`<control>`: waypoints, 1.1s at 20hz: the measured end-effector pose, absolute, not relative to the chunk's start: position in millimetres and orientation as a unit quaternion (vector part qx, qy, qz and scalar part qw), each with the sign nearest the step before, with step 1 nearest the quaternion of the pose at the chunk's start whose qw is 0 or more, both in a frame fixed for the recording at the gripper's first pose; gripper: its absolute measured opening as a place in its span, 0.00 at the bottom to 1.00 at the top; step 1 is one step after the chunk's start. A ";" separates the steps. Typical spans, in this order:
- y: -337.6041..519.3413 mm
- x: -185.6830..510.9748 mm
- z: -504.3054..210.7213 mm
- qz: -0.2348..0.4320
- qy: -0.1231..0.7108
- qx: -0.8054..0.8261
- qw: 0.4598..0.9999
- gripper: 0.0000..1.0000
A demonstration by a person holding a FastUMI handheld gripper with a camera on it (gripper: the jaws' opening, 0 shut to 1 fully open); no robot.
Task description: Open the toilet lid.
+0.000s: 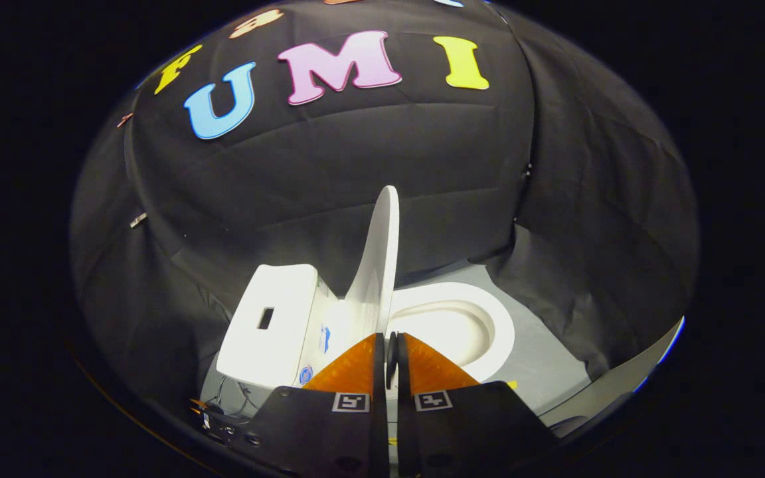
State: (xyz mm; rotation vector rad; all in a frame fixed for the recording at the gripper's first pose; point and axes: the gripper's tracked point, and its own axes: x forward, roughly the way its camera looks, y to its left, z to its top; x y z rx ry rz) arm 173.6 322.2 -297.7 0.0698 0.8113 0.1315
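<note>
Gripper view looks down on a white toilet (356, 325) standing against the booth's black cloth wall (369, 172). Its lid (379, 259) is raised edge-on, nearly upright, rising from the hinge between the tank (269, 325) on one side and the open seat ring (482, 318) and bowl (445, 328) on the other. The gripper (390, 345) sits just before the lid's lower edge, its two fingers drawn almost together with a thin dark slot between them. The lid's edge seems to run into that slot, but whether both fingers truly press on it cannot be told from here. A grey floor (542, 372) lies beyond the bowl, and some wires (223, 398) trail at the foot of the tank.

Judging by how the lid stands, the opening is nearly done; what remains is to tip it the last bit toward the tank until it rests there. To do that well, the push should follow the arc around the hinge, gently and slowly, so the lid neither slams into the tank nor falls back over the bowl. The fingers should part only once the lid leans steadily on its own.
</note>
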 end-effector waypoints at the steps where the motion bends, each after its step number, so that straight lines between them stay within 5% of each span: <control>1: 333.1 172.4 -295.2 0.066 0.391 0.026 0.918 0.10; 22: 513.1 144.5 -297.2 0.073 0.324 -0.133 0.934 0.13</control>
